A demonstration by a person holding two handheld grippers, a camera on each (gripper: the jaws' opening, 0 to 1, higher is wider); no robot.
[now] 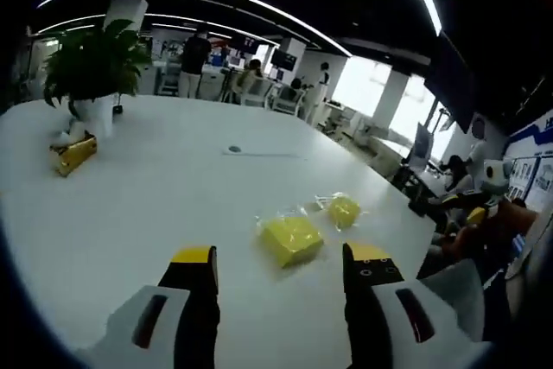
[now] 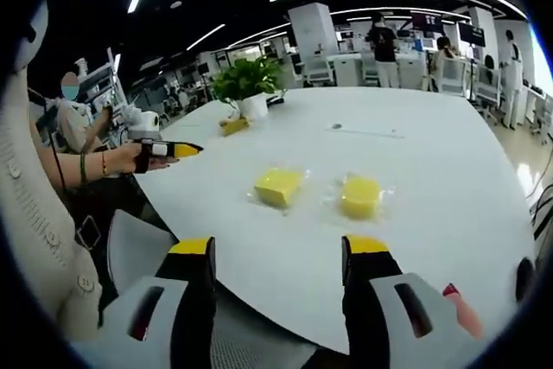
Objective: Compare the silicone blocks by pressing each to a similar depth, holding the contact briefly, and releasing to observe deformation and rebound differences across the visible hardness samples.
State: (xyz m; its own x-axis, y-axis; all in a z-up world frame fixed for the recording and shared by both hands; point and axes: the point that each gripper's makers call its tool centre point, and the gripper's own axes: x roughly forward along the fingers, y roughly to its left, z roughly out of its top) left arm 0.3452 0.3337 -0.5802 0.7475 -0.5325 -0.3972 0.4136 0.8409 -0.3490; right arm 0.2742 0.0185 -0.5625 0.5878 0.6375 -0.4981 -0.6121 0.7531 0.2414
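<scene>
Left gripper (image 1: 281, 267): jaws spread wide, nothing between them, held above the white table (image 1: 155, 187). Just ahead of its yellow-tipped jaws, slightly toward the right jaw, lies a yellow square block (image 1: 292, 239) in clear wrapping; a second, smaller-looking yellow block (image 1: 344, 210), also in clear wrapping, lies just beyond it and further right, the two near each other but apart. Far ahead to the left stands a potted plant (image 1: 93, 66) with a gold-coloured packet (image 1: 73, 154) beside it. Right gripper (image 2: 281, 267): jaws likewise parted and gripping nothing, held over the near table edge (image 2: 285, 300). Ahead of it both blocks rest flat on the table, the square block (image 2: 278, 186) ahead of the left jaw, the other block (image 2: 361, 195) ahead of the right jaw, neither touched. To the left, a hand (image 2: 130, 158) holds the other gripper's handle, off the table's side. The plant (image 2: 246, 84) stands at the far left of the table.
</scene>
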